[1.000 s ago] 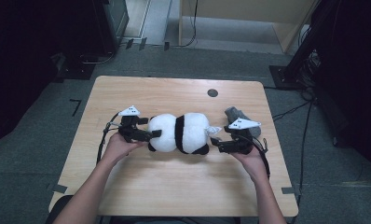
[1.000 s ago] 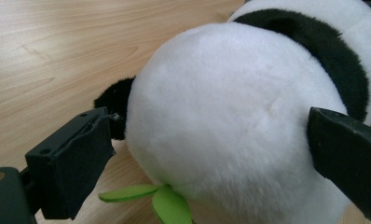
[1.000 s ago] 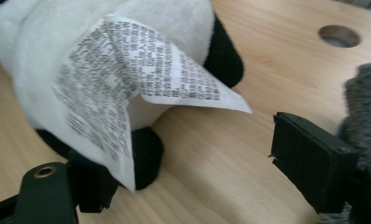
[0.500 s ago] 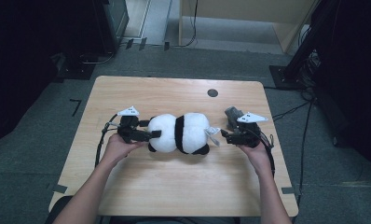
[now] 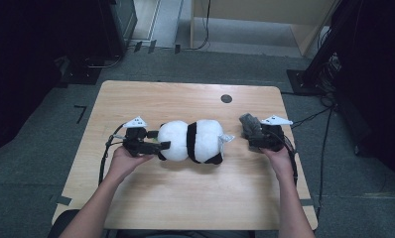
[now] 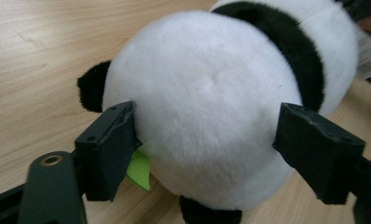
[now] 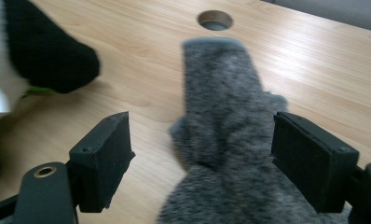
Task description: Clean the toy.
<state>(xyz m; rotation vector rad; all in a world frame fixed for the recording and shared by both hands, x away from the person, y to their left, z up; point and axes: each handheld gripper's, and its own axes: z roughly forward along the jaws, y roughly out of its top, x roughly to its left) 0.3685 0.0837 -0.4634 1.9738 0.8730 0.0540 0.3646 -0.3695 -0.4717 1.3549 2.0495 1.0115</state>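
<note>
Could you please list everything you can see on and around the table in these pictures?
Panda plush: one, white and black, lying at mid-table.
Green tag: one, under the plush's head.
Grey plush toy: one, right of the panda plush.
Table: one, light wood, with a round hole near its far edge.
Left gripper: black, jaws just been closing, pressing the panda plush's head.
Right gripper: black, jaws open around the grey plush toy.
Forearms: two, entering from the bottom.
</note>
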